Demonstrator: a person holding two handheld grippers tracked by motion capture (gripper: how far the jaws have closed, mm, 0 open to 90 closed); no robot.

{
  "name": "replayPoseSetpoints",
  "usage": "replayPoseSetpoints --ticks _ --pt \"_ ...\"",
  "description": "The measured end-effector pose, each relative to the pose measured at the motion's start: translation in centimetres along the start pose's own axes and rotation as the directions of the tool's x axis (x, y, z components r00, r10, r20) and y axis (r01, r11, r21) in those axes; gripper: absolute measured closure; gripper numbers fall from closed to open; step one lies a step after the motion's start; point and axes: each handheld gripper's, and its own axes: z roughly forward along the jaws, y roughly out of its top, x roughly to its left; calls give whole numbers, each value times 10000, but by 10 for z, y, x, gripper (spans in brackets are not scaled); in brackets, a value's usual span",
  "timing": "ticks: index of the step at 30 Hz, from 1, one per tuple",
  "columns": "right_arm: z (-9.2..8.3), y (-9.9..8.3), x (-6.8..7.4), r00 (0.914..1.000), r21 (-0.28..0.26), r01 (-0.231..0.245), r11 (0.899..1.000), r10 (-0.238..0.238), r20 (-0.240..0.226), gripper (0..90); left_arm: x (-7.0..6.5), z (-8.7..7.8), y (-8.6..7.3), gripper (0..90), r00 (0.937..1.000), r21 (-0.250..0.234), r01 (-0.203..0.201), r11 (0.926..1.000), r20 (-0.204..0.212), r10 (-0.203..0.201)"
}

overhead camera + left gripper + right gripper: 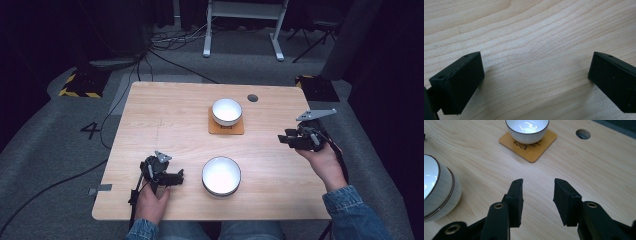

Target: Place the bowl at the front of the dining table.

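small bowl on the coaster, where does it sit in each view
High view: the small bowl sits on the coaster at centre, towards the table's far edge.
Left gripper view: not in it.
Right gripper view: the small bowl is at top centre, cut by the frame.
Shared landmark: the round hole right of the bowl.

A white numeral "4" [91,130] marked on the grey floor left of the desk [165,125]. Yellow-and-black hazard stripes [79,93] on a floor plate beyond it. A small dark line emblem [518,145], no legible letters, printed on the wooden coaster [536,151].
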Motion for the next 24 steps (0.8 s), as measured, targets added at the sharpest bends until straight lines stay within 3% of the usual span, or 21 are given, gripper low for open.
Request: replayPoseSetpoints --ticks 5,7,9,11,18,24 --pt "4 -16 -3 9997 95 -227 9997 228 -77 579 0 0 0 4 10000 -11 4 10000 26 -4" --pt "7 -22 -3 9997 234 -256 9994 257 -43 533 0 0 0 4 10000 -24 -4 10000 38 4" --pt "13 -30 0 9998 632 90 9980 -102 178 524 0 0 0 4 10000 -13 -12 10000 30 12" --pt "18 -37 1 9995 800 137 9967 -158 261 523 0 0 0 4 10000 -18 -8 10000 32 9" --pt "34 -63 -1 9990 994 -414 9942 429 -128 502 0 0 0 4 10000 21 0 10000 32 0" --pt "46 -80 -1 9978 1101 -535 9925 576 -340 485 0 0 0 4 10000 -15 -18 10000 -14 18"
